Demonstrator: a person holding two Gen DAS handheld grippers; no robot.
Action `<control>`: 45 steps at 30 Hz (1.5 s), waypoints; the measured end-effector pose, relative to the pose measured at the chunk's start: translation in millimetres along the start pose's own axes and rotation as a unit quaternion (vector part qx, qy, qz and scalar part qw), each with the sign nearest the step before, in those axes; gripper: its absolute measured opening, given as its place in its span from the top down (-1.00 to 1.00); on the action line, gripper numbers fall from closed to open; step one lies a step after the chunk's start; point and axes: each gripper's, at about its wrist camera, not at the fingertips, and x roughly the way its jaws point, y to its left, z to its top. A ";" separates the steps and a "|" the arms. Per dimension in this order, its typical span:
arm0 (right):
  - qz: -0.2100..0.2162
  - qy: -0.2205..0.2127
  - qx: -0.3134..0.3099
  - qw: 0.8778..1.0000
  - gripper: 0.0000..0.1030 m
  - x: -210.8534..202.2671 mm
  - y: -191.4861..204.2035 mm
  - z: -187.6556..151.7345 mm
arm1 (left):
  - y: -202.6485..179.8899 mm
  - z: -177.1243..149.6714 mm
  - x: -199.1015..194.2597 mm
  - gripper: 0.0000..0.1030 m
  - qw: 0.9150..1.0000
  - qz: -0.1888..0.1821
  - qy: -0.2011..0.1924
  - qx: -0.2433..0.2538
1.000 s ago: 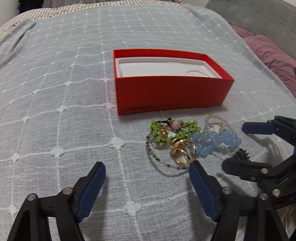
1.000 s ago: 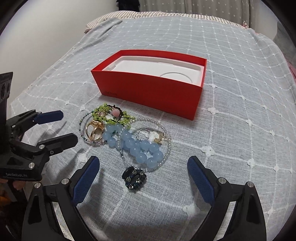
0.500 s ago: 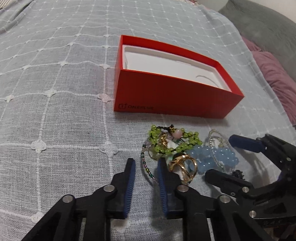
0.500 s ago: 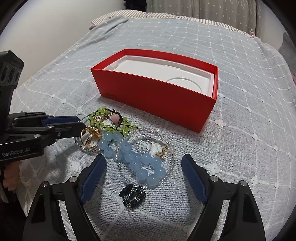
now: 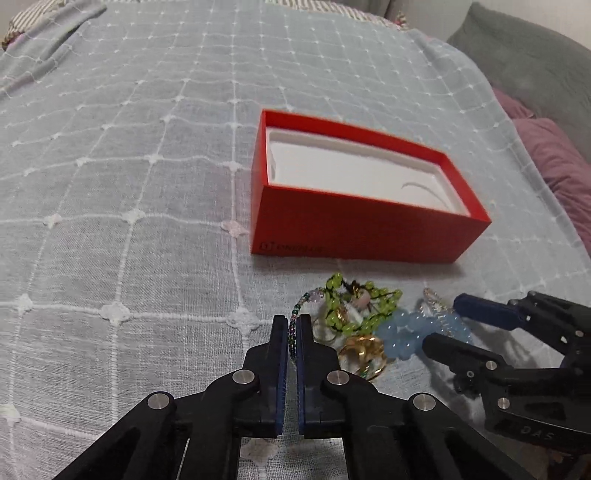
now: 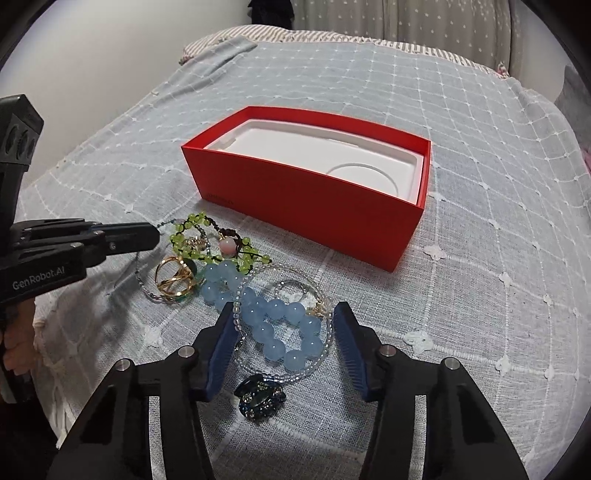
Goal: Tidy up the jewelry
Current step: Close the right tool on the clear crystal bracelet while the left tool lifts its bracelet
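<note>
A heap of jewelry lies on the grey bedspread in front of an open red box point(image 5: 362, 229) point(image 6: 314, 199) with a white tray inside. My left gripper point(image 5: 292, 321) point(image 6: 155, 236) is shut on a thin multicoloured bead strand point(image 5: 293, 332) at the heap's left edge. Beside it lie a green bead bracelet point(image 5: 354, 310) point(image 6: 192, 236) and a gold ring point(image 5: 364, 350) point(image 6: 173, 277). My right gripper point(image 6: 284, 325) point(image 5: 443, 320) straddles the blue bead bracelet point(image 6: 280, 321) point(image 5: 402, 332) and a clear bead loop point(image 6: 258, 273). Its jaws are closing, with both pads close beside the beads. A dark brooch point(image 6: 260, 398) lies just below.
The checked bedspread point(image 5: 129, 184) stretches far to the left and behind the box. A purple pillow point(image 5: 554, 166) and a grey cushion point(image 5: 535, 74) lie at the right. A striped pillow point(image 6: 295, 35) is at the bed's far end. A person's hand point(image 6: 14, 343) holds the left gripper.
The left jaws went from wide apart to shut on the thin bead strand. The right jaws narrowed around the blue bracelet, and the right gripper came closer to the heap.
</note>
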 end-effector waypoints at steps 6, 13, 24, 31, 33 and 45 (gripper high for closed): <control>-0.003 -0.004 0.003 1.000 0.26 -5.1 -1.6 -0.2 | -2.2 6.0 -16.7 1.00 1.000 0.003 -0.027 0.005; -0.010 -0.022 0.017 1.000 0.28 -19.1 -8.7 2.8 | -6.7 13.0 -33.8 1.00 0.998 -0.004 -0.056 0.007; -0.037 -0.010 0.079 0.996 0.28 -24.6 -50.4 4.7 | -1.4 18.0 -44.6 1.00 0.997 -0.010 -0.079 -0.004; -0.069 0.028 0.054 0.996 0.54 -3.7 -46.9 -0.7 | -6.3 15.3 -33.1 1.00 0.998 -0.004 -0.063 0.001; -0.072 0.030 0.055 0.995 0.83 -3.0 -46.9 1.4 | -7.9 14.9 -29.5 1.00 0.998 -0.001 -0.058 0.001; -0.074 -0.004 0.061 0.995 0.93 -36.0 -38.1 12.0 | -13.4 21.2 -37.3 1.00 0.998 -0.011 -0.066 -0.004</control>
